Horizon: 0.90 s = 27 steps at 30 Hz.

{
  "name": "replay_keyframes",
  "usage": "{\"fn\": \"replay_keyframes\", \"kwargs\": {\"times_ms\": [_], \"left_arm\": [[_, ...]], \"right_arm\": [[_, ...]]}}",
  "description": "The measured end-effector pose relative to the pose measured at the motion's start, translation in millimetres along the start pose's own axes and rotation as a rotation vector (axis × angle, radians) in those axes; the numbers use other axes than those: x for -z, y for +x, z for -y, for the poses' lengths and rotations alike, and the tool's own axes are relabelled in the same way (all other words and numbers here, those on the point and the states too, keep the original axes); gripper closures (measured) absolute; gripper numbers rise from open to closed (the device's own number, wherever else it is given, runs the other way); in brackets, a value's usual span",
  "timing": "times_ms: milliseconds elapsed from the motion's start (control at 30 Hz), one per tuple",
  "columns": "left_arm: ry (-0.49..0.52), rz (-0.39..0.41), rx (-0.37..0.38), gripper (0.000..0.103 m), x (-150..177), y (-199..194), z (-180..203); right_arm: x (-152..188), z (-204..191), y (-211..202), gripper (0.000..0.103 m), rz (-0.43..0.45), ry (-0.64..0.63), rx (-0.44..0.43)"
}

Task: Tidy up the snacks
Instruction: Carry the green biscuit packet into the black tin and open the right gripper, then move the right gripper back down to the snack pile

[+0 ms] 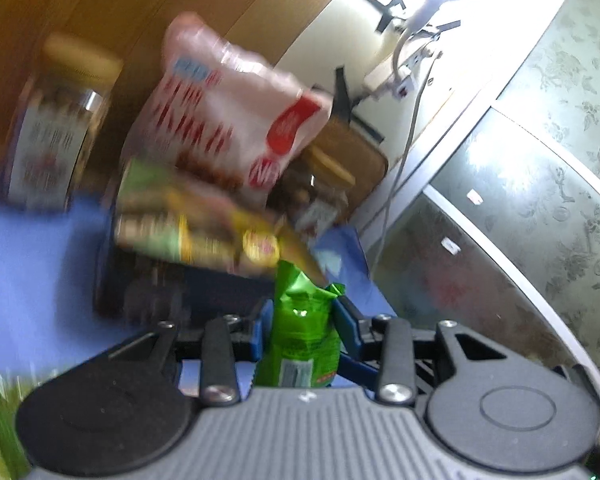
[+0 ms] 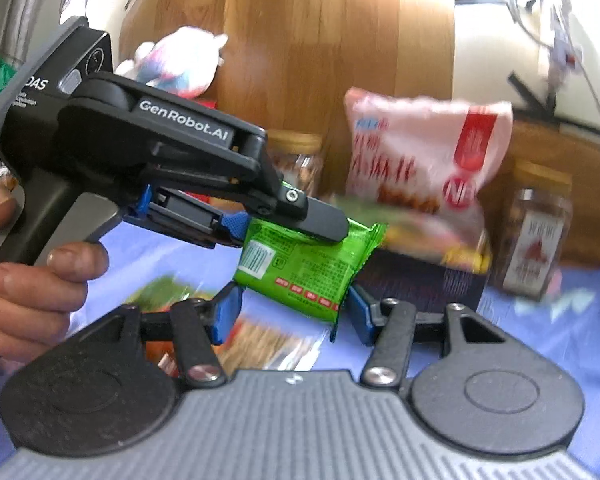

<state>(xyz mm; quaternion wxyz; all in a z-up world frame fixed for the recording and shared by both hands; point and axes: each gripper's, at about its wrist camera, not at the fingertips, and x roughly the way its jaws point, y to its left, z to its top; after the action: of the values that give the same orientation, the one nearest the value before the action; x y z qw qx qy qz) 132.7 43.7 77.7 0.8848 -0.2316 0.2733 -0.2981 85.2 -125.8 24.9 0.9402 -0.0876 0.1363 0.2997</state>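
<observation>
**Green packet clamped in the left jaws, above the tabletop**

The left gripper (image 1: pixel 300 312) was seen with its jaws clamped together on a small green snack packet (image 2: pixel 300 264), a crinkled, glossy foil pillow with a serrated end seal and a printed barcode. The packet was held clear of the blue tabletop (image 2: pixel 540 344), just in front of the right gripper (image 2: pixel 296 312), whose blue-padded jaws stood apart with nothing between them. The left gripper's matte black handle was gripped by a hand (image 2: pixel 32 280).

Beyond the packet, a dark, box-shaped bin (image 2: pixel 420 284) was seen standing on the tabletop. Soft bags were piled in it: a large pink and white plastic bag (image 2: pixel 420 152) with red print stood on top, and green and yellow wrappers (image 1: pixel 188 220) lay beneath it; motion blur kept their print unreadable. Two clear jars with tan lids and paper labels were seen behind, one (image 2: pixel 536 236) to the right of the bin, the other (image 2: pixel 300 160) partly hidden behind the left gripper; brownish contents could be made out. Flat printed packets (image 2: pixel 260 340) lay on the tabletop below the right gripper. A wood-grain panel (image 2: pixel 320 40) rose at the back.
</observation>
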Motion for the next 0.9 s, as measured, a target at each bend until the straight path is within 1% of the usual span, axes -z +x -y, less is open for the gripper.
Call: {"fn": "replay_keyframes", "kwargs": {"times_ms": [100, 167, 233, 267, 300, 367, 400, 467, 500, 567, 633, 700, 767, 833, 900], "left_arm": [[0.047, 0.027, -0.041, 0.064, -27, 24, -1], [0.058, 0.041, -0.082, 0.06, -41, 44, -7], [0.047, 0.034, -0.136, 0.059, -51, 65, -17], [0.037, 0.018, -0.167, 0.058, -54, 77, -23], [0.025, 0.0, -0.19, 0.059, -55, 84, -30], [-0.004, -0.032, -0.226, 0.059, -53, 93, -40], [-0.02, -0.041, -0.228, 0.059, -51, 91, -45], [-0.037, -0.023, -0.214, 0.059, -47, 74, -52], [-0.043, 0.003, -0.203, 0.059, -47, 58, -55], [-0.065, 0.039, -0.215, 0.059, -45, 29, -62], [-0.068, 0.038, -0.291, 0.059, -38, 2, -68], [-0.047, 0.019, -0.411, 0.059, -23, -22, -72], [-0.052, -0.002, -0.508, 0.059, -4, -42, -80], [-0.079, -0.022, -0.556, 0.059, 14, -58, -90], [-0.111, -0.037, -0.578, 0.059, 33, -72, -96]], "right_arm": [[-18, 18, 25, 0.044, 0.022, 0.013, 0.038], [-26, 28, 46, 0.043, 0.019, 0.013, 0.081], [-30, 35, 67, 0.041, -0.011, -0.002, 0.124], [-29, 37, 77, 0.035, -0.033, -0.01, 0.148], [-28, 39, 84, 0.033, -0.052, -0.016, 0.173], [-21, 43, 81, 0.032, -0.054, -0.007, 0.203], [-20, 46, 76, 0.032, -0.045, 0.01, 0.201], [-17, 51, 56, 0.032, -0.001, 0.06, 0.195], [-16, 52, 46, 0.032, 0.025, 0.081, 0.181], [-10, 50, 27, 0.032, 0.037, 0.112, 0.151], [-1, 44, 15, 0.032, 0.02, 0.155, 0.092], [9, 34, 12, 0.032, -0.041, 0.203, 0.003], [19, 20, 15, 0.032, -0.103, 0.234, -0.077], [24, 4, 20, 0.032, -0.146, 0.233, -0.148], [26, -16, 22, 0.032, -0.17, 0.185, -0.183]]}}
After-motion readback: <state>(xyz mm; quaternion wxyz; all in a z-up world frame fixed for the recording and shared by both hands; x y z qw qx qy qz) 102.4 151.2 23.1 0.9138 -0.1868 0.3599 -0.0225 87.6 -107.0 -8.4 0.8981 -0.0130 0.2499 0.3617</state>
